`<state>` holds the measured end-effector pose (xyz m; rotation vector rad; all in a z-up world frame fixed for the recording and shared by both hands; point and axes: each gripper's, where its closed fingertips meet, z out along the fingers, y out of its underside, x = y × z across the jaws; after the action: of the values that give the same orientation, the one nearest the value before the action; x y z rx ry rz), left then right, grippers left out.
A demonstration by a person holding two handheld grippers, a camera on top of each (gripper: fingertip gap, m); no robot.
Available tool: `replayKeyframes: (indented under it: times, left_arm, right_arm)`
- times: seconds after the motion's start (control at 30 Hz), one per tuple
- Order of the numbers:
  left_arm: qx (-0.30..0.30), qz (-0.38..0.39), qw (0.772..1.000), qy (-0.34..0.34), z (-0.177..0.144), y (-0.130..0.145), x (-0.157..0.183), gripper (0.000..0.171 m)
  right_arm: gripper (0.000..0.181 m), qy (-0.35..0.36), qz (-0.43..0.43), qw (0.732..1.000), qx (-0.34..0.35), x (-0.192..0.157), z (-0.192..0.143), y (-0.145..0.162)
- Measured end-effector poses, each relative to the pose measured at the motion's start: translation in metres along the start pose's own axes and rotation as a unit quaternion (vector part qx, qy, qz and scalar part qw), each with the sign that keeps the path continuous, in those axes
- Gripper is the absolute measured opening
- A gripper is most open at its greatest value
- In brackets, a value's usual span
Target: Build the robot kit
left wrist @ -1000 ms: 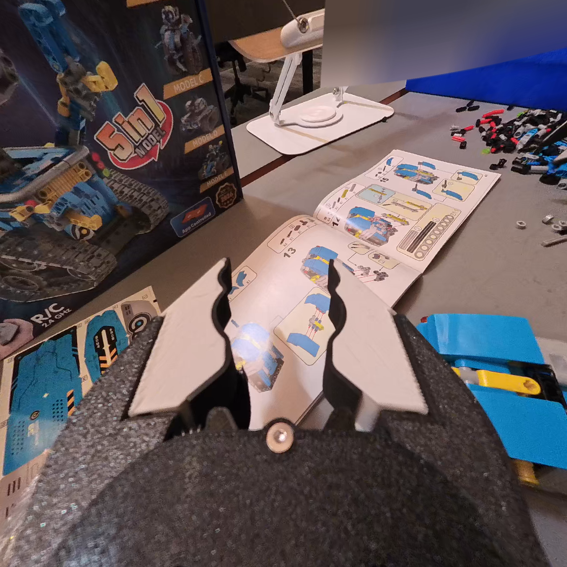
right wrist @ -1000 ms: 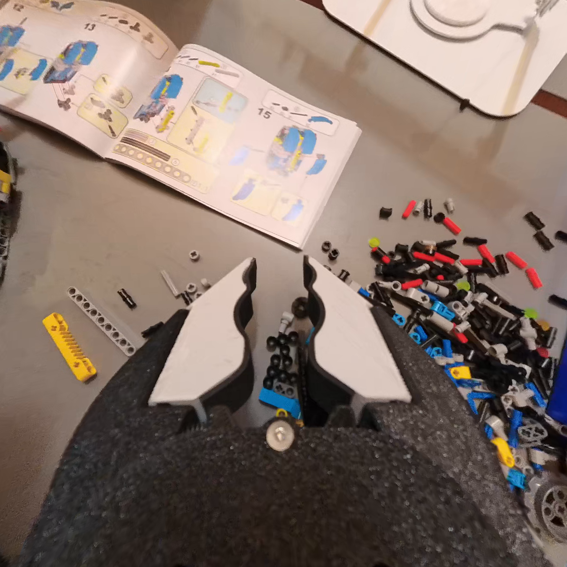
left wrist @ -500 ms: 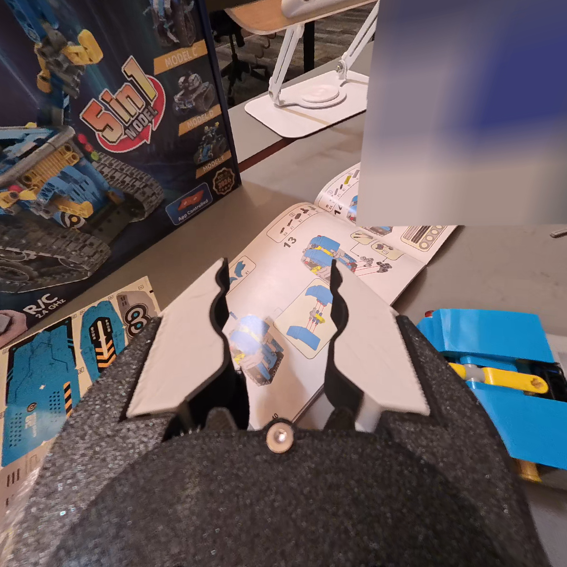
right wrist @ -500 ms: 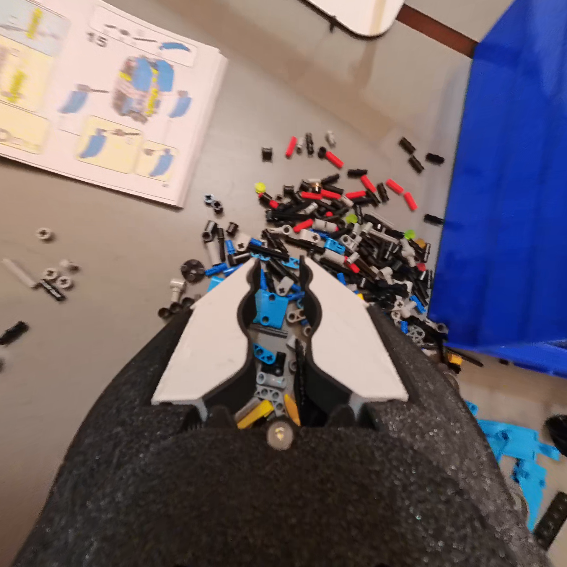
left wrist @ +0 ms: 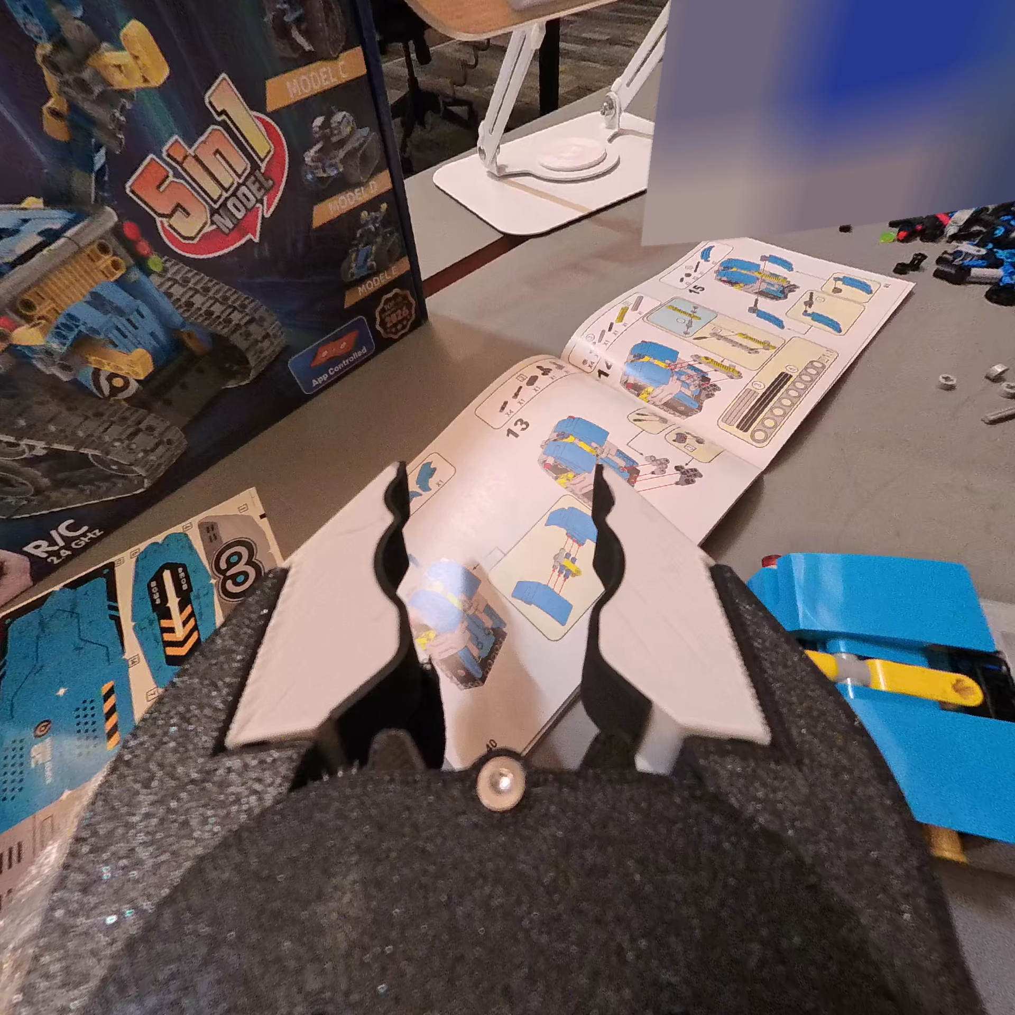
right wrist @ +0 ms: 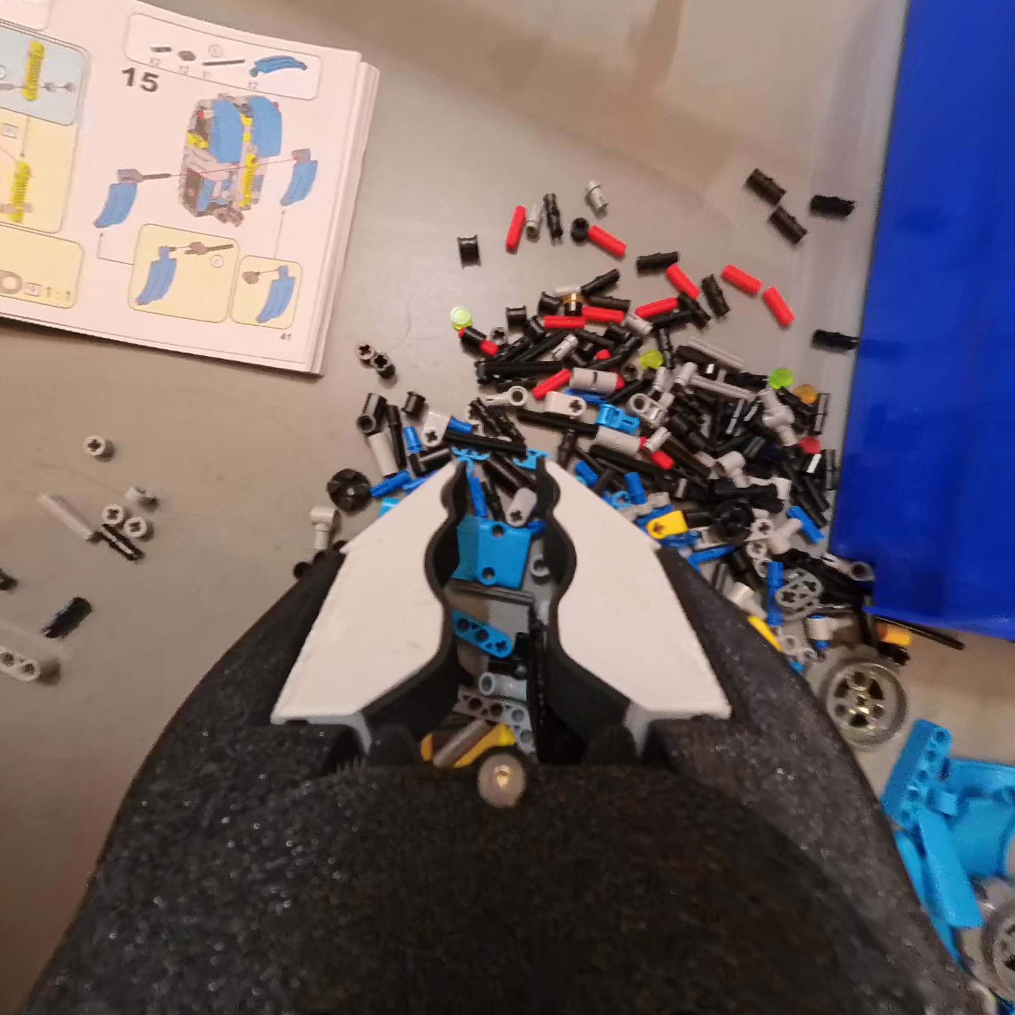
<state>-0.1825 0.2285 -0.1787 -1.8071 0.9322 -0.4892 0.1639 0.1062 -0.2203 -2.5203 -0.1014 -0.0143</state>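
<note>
Left gripper [left wrist: 497, 483]: fingers spread, empty, over open instruction booklet [left wrist: 648, 439] on grey counter [left wrist: 857, 494]. Toy box [left wrist: 181, 230] at 10 o'clock; sticker sheet [left wrist: 110, 626] at 9; blue brick model [left wrist: 906, 675] at 3.

Right gripper [right wrist: 497, 467]: fingers parted, gripping nothing, over near edge of loose parts pile [right wrist: 648, 395]. Square blue piece [right wrist: 491, 549] lies between them. Blue bin [right wrist: 944, 329] at 2.

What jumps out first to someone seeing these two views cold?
The heap of small black, red and blue building pieces on the grey table, with the open right gripper just over its near edge. In the left view, the open left gripper hangs above an open instruction booklet, a big toy box standing left.
</note>
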Motion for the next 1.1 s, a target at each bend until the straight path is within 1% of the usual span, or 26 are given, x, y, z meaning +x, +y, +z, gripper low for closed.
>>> replayKeyframes:
  times: [0.17,0.37,0.47,0.5,0.53,0.83,1.0,1.1]
  left_arm:
    - [-0.001,0.000,1.000,0.001,0.000,0.000,0.000,0.067]
    - [-0.003,0.001,1.000,0.002,0.001,0.001,0.001,0.067]
    - [-0.003,0.000,1.000,0.003,0.001,0.001,0.001,0.067]
    - [-0.003,0.000,1.000,0.003,0.001,0.001,0.001,0.067]
    - [-0.004,0.000,1.000,0.004,0.001,0.001,0.001,0.067]
    - [-0.004,0.001,1.000,0.004,0.001,0.001,0.001,0.067]
    - [-0.005,0.000,1.000,0.004,0.001,0.001,0.001,0.067]
    - [-0.005,0.000,1.000,0.004,0.001,0.001,0.001,0.067]
  right_arm:
    - [0.026,-0.067,-0.002,0.998,0.008,-0.026,-0.001,-0.004]
    - [0.026,-0.081,-0.025,0.996,-0.007,-0.038,0.003,0.001]
    - [0.024,-0.067,-0.035,0.997,-0.008,-0.035,0.004,0.001]
    - [0.024,-0.051,-0.036,0.998,-0.014,-0.029,0.006,0.003]
    - [0.020,-0.042,-0.038,0.998,-0.014,-0.026,0.006,0.003]
    - [0.021,-0.025,-0.040,0.999,-0.010,-0.019,0.003,0.002]
    - [0.021,-0.046,-0.039,0.998,-0.010,-0.027,0.003,0.001]
    - [0.021,-0.018,-0.052,0.998,-0.019,-0.019,0.005,0.005]
